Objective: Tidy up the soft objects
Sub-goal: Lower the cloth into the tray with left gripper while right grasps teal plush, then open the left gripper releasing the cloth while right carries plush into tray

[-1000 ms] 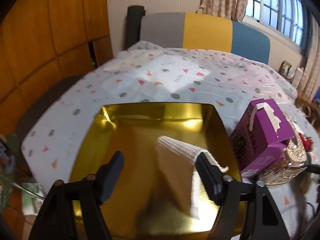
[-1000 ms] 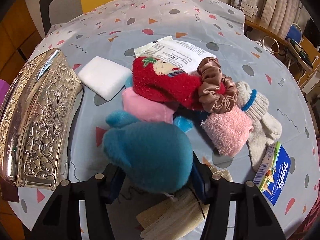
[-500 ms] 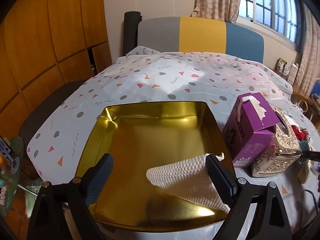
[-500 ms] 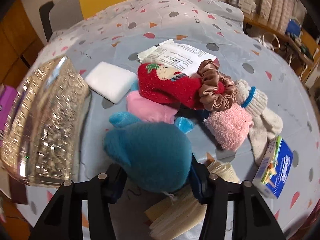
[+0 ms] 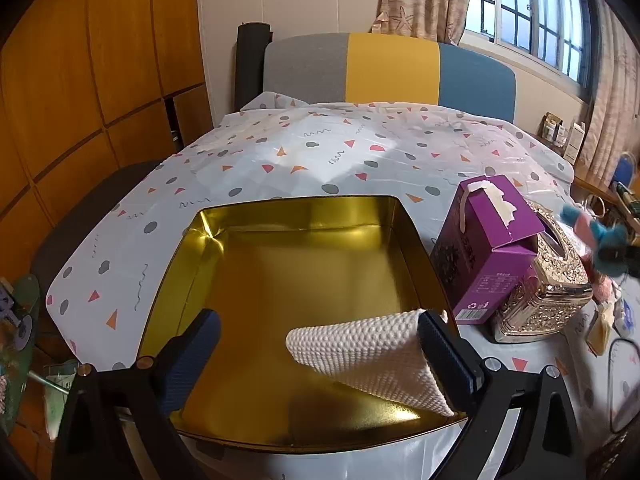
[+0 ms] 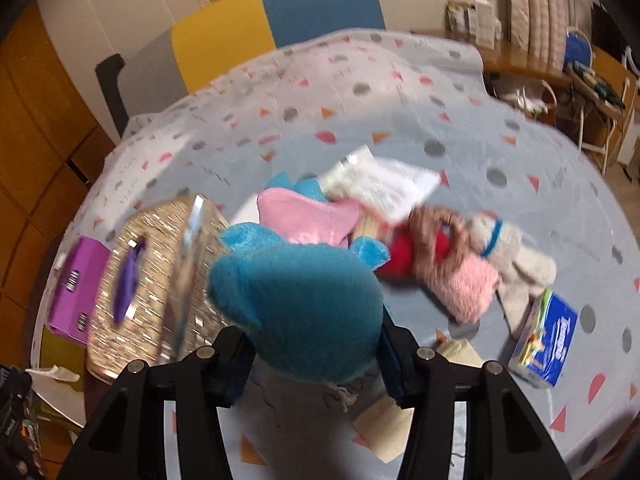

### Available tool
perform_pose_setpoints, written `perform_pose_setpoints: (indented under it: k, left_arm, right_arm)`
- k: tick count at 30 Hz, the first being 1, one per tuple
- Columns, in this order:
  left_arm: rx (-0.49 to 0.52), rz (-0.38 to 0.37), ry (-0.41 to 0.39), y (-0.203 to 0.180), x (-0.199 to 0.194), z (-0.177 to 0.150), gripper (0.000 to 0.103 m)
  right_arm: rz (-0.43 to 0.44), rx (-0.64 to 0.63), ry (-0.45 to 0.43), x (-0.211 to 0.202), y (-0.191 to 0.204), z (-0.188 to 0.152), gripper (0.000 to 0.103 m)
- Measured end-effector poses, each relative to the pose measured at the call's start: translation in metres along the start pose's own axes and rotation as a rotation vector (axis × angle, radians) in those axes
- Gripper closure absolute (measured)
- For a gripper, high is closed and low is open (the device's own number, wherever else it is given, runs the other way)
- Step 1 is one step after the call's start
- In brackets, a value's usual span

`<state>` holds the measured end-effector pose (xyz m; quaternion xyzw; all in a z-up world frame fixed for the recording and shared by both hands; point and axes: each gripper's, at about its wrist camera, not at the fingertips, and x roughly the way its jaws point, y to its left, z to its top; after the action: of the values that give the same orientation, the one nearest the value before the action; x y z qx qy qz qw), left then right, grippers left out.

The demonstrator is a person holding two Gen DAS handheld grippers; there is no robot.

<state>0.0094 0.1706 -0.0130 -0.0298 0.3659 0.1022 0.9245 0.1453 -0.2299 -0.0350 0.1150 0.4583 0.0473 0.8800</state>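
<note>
Your left gripper point(image 5: 316, 344) has just been opening, wide, dropping the white cloth point(image 5: 368, 356) into the gold tray point(image 5: 304, 208); your right gripper point(image 6: 316, 344) clamps the blue plush point(image 6: 296, 304). Carry it trayward next.

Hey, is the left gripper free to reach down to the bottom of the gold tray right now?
Probably yes. The left gripper is open above the gold tray; only the white cloth lies against its right finger, and the rest of the tray floor is bare.

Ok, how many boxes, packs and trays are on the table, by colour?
Gold: 2, the tray and the shiny tissue box
Purple: 1, the carton
Blue: 1, the tissue pack
Total: 4
</note>
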Motion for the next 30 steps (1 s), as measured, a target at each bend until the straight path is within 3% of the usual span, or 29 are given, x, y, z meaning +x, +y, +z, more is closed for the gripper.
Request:
perform_pose_setpoints:
  k: [9, 15, 24, 30]
  left_arm:
    - [-0.006, -0.009, 0.006, 0.002, 0.0, -0.004, 0.002]
    - [-0.015, 0.012, -0.029, 0.01, -0.012, -0.002, 0.0]
    - [-0.046, 0.087, -0.087, 0.034, -0.033, -0.002, 0.0]
    - [-0.071, 0.121, -0.112, 0.052, -0.045, -0.004, 0.0]
  right_arm:
    - [0.092, -0.088, -0.114, -0.032, 0.063, 0.031, 0.05]
    - [0.206, -0.216, -0.152, -0.046, 0.138, 0.041, 0.049]
    - [0.351, -0.472, -0.1, -0.035, 0.266, 0.01, 0.05]
    - [0.362, -0.608, -0.024, -0.007, 0.323, -0.024, 0.05]
